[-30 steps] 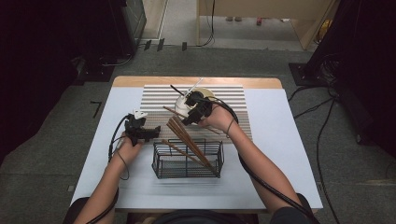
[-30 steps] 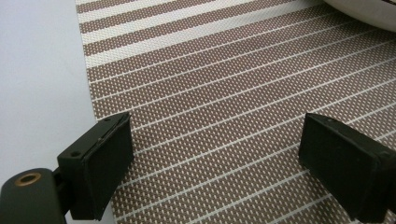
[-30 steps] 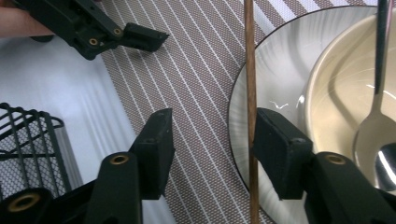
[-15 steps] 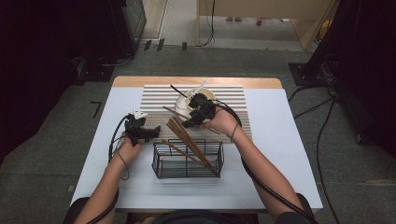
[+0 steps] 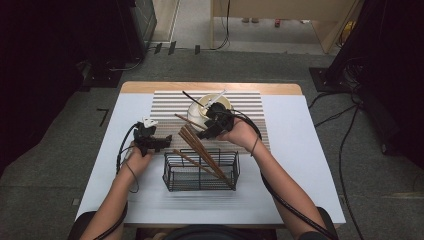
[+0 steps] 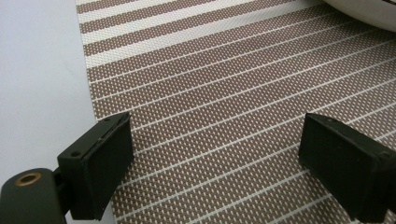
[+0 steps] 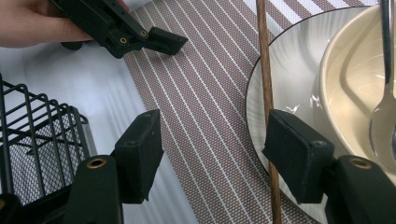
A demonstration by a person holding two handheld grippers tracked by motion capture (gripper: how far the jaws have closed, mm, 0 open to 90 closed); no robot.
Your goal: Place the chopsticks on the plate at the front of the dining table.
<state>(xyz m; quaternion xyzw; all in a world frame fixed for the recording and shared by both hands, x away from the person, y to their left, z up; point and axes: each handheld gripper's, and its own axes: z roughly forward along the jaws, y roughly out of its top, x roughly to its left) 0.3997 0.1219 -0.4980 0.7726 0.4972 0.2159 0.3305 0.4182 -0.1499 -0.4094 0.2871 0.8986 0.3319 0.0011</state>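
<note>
Chopstick [image 7: 266, 93] lies across the plate [image 7: 285, 70] rim beside the bowl [image 7: 355, 84], its length running straight away from the right claw [image 7: 219, 154], just inside that claw's right jaw. Both jaws stand apart, so a slight sideways shift should centre it. Left claw [image 6: 224, 163], also apart and empty, hovers farther off over the striped mat [image 6: 210, 93] on the worktop [image 5: 125, 130].

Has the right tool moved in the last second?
Yes, slightly. In the high view the right tool has slid left and toward the wire basket, away from the bowl.
</note>
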